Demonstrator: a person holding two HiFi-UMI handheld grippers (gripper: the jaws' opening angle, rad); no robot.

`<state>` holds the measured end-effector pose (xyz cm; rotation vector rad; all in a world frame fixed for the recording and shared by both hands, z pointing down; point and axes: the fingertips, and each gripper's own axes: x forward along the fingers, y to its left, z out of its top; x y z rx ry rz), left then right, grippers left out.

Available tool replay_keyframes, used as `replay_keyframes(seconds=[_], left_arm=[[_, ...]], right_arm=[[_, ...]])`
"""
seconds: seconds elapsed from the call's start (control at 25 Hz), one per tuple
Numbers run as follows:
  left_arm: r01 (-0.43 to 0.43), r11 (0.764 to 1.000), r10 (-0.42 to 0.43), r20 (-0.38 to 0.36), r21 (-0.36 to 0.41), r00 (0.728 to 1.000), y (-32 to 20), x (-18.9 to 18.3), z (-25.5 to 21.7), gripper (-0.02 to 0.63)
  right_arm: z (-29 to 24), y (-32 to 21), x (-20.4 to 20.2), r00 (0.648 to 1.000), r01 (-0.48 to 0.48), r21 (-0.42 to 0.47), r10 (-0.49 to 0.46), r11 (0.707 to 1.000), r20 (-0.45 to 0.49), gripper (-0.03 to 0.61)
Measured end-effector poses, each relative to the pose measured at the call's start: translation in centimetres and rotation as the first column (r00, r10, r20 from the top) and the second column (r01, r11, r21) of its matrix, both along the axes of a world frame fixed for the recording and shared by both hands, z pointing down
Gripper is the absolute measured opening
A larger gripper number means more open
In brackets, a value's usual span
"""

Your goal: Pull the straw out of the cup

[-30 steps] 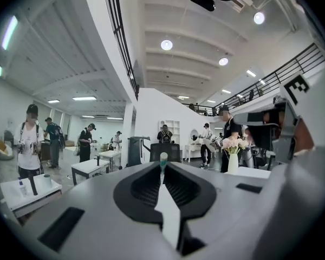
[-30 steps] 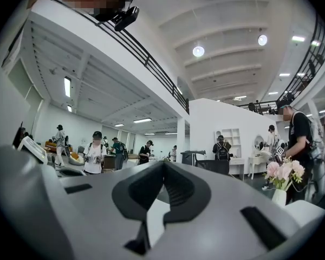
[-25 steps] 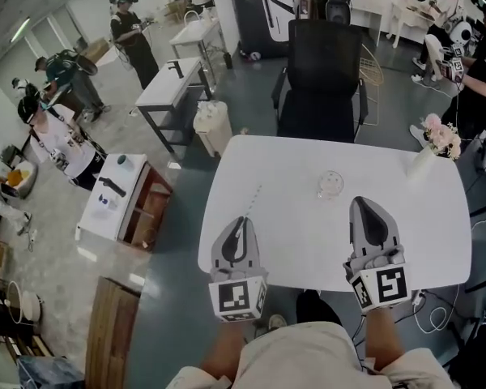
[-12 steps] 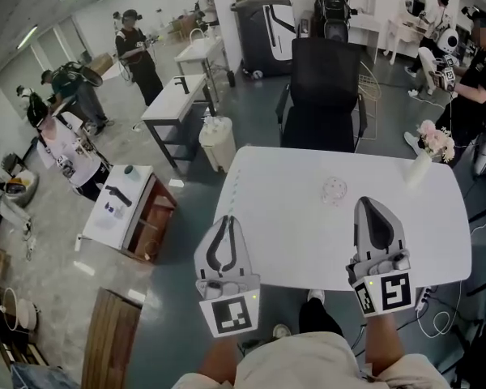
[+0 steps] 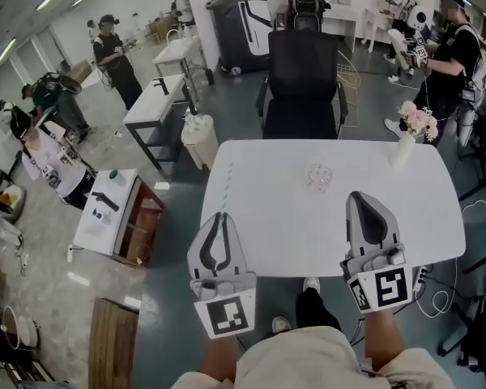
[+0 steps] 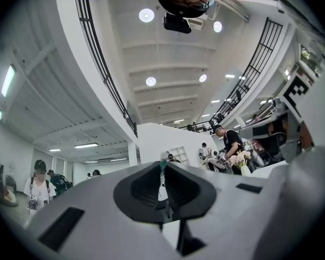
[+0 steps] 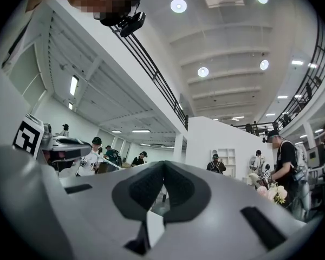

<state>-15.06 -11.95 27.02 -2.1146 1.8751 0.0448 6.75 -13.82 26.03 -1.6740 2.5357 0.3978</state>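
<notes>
Left claw (image 5: 219,215) is clenched on the straw (image 5: 227,183), which points straight away from me, well left of the cup (image 5: 318,177) and clear of it. Right claw (image 5: 364,195) is pinched shut on nothing, nearer the cup.

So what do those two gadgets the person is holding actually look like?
They are a matching pair. The left gripper and right gripper are pale grey plastic shells that taper to a rounded tip, with dark teardrop-shaped jaw pads set inside. At the rear of each sits a white cube printed with black square markers. The person wears light-coloured clothing.
</notes>
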Motion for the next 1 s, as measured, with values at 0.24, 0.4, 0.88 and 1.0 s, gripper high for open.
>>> replay_keyframes(seconds=[0.24,0.4,0.88,1.0], left_arm=[[-0.019,1.000,0.019,0.009,0.002,1.000,0.3,0.4,-0.3,0.023],[-0.021,1.000,0.021,0.007,0.003,1.000,0.4,0.2,-0.2,0.023],[-0.041,0.999,0.041,-0.021,0.005,0.999,0.1,0.8,-0.1,0.023],[-0.043,0.999,0.043,-0.026,0.004,0.999,0.0,1.1,0.0,0.023]], right_arm=[[-0.3,0.7,0.5,0.999,-0.031,0.008,0.031,0.999,-0.011,0.000],[-0.1,0.8,0.4,0.999,-0.037,0.003,0.037,0.999,-0.018,0.000],[0.1,1.0,1.0,0.998,-0.056,-0.007,0.056,0.998,-0.034,0.000],[0.1,0.8,1.4,0.998,-0.060,-0.005,0.059,0.998,-0.035,0.000]])
